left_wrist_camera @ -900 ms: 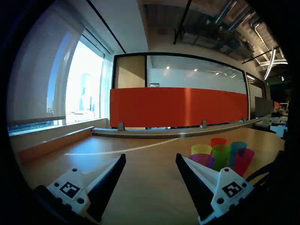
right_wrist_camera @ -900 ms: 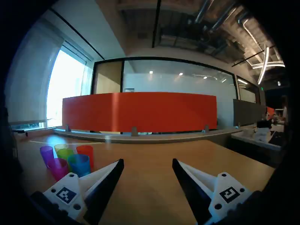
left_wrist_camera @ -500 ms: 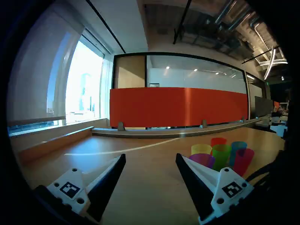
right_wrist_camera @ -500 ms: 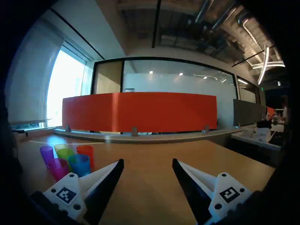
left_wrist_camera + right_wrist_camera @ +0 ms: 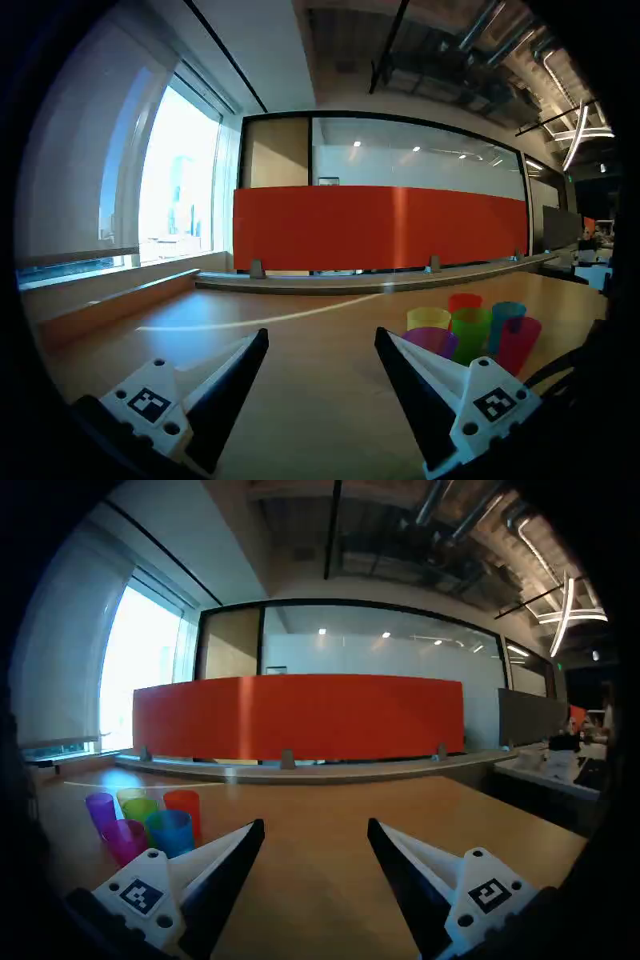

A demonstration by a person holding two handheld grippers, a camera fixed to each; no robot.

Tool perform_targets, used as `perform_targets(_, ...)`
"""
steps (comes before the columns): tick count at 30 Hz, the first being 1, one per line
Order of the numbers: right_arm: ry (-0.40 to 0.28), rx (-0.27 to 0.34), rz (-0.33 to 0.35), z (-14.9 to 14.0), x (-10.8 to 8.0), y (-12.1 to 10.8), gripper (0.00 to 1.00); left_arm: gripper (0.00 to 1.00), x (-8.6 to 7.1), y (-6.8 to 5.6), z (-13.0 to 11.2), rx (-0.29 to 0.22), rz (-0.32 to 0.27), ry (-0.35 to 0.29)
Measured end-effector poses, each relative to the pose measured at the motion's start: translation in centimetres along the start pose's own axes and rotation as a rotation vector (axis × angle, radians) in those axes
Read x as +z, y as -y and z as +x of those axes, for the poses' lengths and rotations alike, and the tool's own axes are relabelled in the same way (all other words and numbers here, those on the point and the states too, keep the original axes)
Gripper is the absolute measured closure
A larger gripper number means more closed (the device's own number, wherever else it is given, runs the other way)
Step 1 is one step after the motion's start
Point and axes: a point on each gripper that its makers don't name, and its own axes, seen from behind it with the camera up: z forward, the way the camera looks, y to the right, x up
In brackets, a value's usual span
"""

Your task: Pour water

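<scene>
Item: cluster of coloured cups (image 5: 470,330), upright on wooden table (image 5: 240,308).
Left gripper (image 5: 321,331): released, empty, left of cups.
Right gripper (image 5: 314,822): released, empty, right of cups.
Change: none; both stay parked. Pouring apparently unstarted.

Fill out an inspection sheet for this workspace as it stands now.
Surface: wooden table, light brown, carrying the cups.
Job's things: six coloured plastic cups, upright in a tight cluster; contents cannot be told.
Clutter: small white items on a neighbouring desk, too small to identify.
Grippers: left gripper open, holding nothing; right gripper open, holding nothing.
Cables: dark cable beside the left gripper.
Surroundings: orange divider, bright window, glass wall.
</scene>
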Motion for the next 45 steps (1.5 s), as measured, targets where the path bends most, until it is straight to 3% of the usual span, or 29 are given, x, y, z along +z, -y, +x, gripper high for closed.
perform_targets(8,0.0,-0.019,0.023,2.4,0.6,0.7,0.0,0.01,0.4,0.0,2.0,0.02,-0.02,0.012)
perform_targets(18,0.033,-0.011,0.036,6.7,1.4,0.7,0.0,0.01,1.9,-0.4,7.8,0.053,-0.066,0.024)
perform_targets(26,0.052,0.005,0.065,11.0,2.1,0.8,0.0,0.01,3.0,-1.9,12.2,0.016,-0.123,0.029)
perform_targets(32,0.047,-0.036,0.096,14.1,2.4,1.5,0.0,0.01,3.5,-2.4,15.9,-0.003,-0.15,0.02)
perform_targets(38,0.026,-0.067,0.109,17.5,2.6,2.2,0.0,0.01,3.8,-2.6,19.3,0.013,-0.161,0.006)
perform_targets(45,0.02,-0.074,0.124,18.8,2.6,2.9,0.0,0.01,3.9,-3.2,20.7,0.013,-0.182,0.001)
